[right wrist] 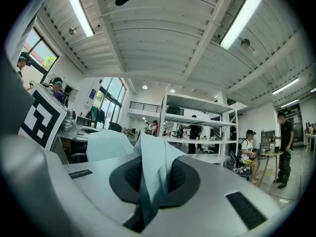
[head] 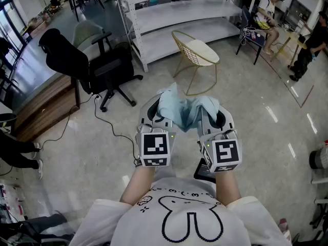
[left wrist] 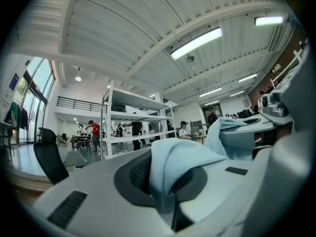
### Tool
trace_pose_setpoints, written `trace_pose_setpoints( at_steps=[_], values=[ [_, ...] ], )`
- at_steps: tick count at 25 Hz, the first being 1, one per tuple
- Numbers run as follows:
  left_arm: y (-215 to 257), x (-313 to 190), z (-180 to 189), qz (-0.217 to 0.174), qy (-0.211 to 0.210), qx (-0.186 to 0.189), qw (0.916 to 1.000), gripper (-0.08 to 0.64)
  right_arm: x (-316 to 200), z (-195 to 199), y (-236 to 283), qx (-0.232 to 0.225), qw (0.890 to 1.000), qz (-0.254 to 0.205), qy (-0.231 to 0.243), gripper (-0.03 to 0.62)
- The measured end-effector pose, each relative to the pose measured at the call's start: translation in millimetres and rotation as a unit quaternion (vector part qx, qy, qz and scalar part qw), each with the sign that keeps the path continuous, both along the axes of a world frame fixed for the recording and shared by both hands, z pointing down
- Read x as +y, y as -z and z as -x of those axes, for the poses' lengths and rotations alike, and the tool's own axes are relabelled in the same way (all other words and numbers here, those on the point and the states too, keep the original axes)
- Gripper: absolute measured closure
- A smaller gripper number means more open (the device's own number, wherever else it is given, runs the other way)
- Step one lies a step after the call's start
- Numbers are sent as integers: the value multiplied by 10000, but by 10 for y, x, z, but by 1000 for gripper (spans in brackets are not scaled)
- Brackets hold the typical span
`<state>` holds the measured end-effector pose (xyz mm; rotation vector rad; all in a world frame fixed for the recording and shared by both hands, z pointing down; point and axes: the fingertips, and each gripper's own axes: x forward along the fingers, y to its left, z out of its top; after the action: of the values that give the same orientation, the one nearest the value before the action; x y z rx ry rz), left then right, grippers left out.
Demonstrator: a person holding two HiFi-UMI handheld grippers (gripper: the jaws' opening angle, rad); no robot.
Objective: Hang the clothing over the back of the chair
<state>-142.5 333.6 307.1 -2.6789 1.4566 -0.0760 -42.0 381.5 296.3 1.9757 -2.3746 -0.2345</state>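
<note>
A light blue garment (head: 185,109) hangs bunched between my two grippers, held up in front of me. My left gripper (head: 154,111) is shut on one fold of it, and the cloth (left wrist: 170,164) is pinched between its dark pads. My right gripper (head: 216,115) is shut on another fold (right wrist: 149,164), which stands up out of its jaws. Both grippers point level, side by side. A gold wire chair (head: 197,53) with a white seat stands ahead of me on the floor, beyond the garment and apart from it.
A black office chair (head: 84,65) stands to the left, with cables (head: 105,118) trailing on the floor near it. White shelving (head: 179,14) runs along behind the chairs. People (head: 266,14) sit at the far right. A wooden platform (head: 46,106) lies at the left.
</note>
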Motion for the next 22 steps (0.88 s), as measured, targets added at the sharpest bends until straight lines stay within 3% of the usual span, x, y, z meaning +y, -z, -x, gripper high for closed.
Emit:
trace_pose_setpoints(
  at_steps=[6,11,22],
  values=[
    [41,-380,-8,-14,-58,26,10000,525,-371,10,30,46,10000,-4,-16,588],
    [50,-828,-23,3,-76,114,9999,524,-762,-9,74,-298,9995,-84,117,588],
    [33,-1878,-2,51,-184,237,9995,523,-1757,84,9,85,9999,101,105,588]
  ],
)
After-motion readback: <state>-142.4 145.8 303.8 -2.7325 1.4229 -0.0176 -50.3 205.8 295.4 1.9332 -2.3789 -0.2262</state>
